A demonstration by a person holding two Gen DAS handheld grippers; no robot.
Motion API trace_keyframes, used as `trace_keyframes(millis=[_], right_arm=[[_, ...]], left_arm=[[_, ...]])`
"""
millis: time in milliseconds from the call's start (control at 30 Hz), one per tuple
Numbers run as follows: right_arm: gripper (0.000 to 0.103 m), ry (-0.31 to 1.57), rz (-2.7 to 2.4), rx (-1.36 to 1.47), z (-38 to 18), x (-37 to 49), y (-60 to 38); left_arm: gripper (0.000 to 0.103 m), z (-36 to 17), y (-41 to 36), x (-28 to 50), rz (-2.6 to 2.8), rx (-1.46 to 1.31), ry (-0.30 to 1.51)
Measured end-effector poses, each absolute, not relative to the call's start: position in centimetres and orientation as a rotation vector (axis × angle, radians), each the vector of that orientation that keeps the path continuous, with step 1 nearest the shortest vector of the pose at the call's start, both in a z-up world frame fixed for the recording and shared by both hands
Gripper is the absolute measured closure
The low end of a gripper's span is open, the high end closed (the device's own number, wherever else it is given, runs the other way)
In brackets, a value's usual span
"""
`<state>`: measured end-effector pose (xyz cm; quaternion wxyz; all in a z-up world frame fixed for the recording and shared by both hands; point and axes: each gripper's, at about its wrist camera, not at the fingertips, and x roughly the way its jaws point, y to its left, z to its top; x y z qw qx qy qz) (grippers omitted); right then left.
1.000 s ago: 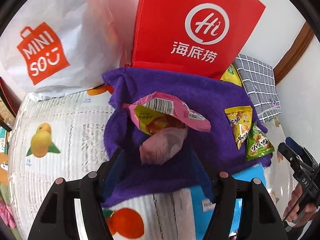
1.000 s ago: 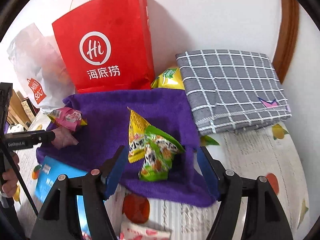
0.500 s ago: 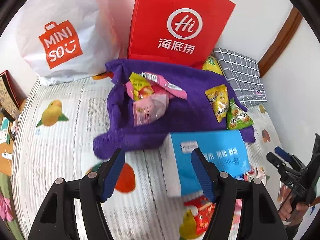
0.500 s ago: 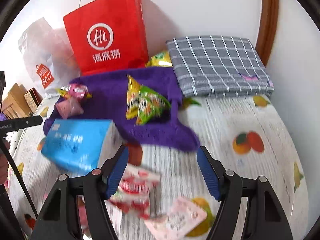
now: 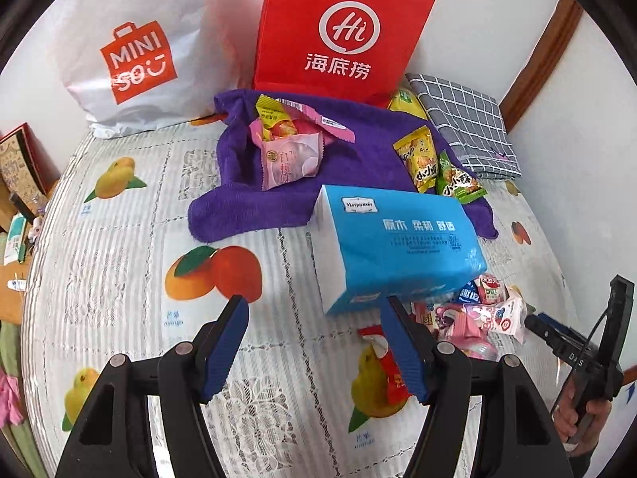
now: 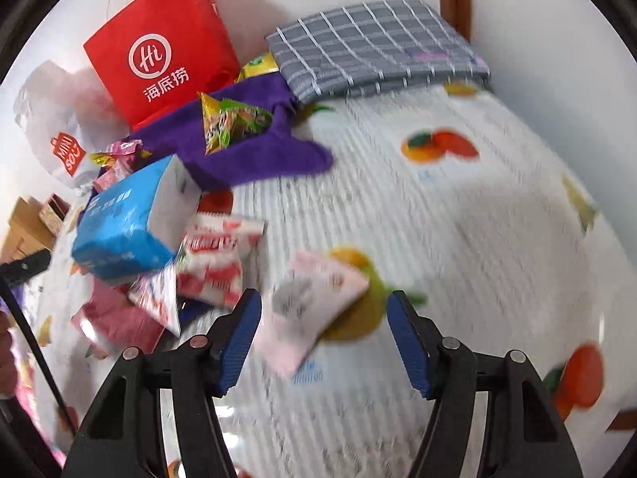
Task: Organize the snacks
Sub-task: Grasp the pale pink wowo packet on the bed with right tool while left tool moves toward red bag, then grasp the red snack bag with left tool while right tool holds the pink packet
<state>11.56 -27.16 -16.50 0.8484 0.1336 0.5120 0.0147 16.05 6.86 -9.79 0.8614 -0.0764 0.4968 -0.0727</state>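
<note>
1. The left gripper [image 5: 314, 318] hangs over the fruit-print tablecloth [image 5: 119, 263], jaws apart with nothing between them.
2. The right gripper [image 6: 324, 310] has its jaws spread; they have just been closing a little, with a pink snack packet [image 6: 314, 302] lying on the cloth between them, the pads not touching it.
3. A blue tissue pack [image 5: 394, 247] sits mid-table, its far end on the purple towel [image 5: 358, 151].
4. More snacks [image 5: 477, 310] are piled just beside the tissue pack's near end.
5. On the towel lie pink packets [image 5: 290, 155] and a yellow and a green packet [image 5: 438, 167].
6. A red paper bag [image 5: 342, 32], a white shopping bag [image 5: 131, 47] and a folded grey checked cloth [image 5: 466, 127] line the far edge by the wall.
</note>
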Motion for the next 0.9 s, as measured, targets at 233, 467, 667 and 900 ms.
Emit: trace_keyframes(millis=[233, 467, 667, 900], right_arm=[[0.037, 1.083, 0.053, 0.368, -17.3, 11.9, -26.8], [0.046, 1.083, 0.043, 0.319, -17.8, 14.2, -25.9], [0.060, 1.060, 0.070, 0.172, -17.8, 14.3, -25.3], [0.057, 1.020, 0.116, 0.085, -18.2, 13.2, -25.4]], left_arm=[[0.036, -9.9, 6.9, 14.6, -0.156, -0.154, 1.027], [0.036, -9.9, 7.7, 13.5, -0.157, -0.196, 1.024], [0.036, -10.2, 6.9, 13.2, -0.166, -0.189, 1.028], [0.036, -12.1, 4.1, 13.1, -0.193, -0.164, 1.073]])
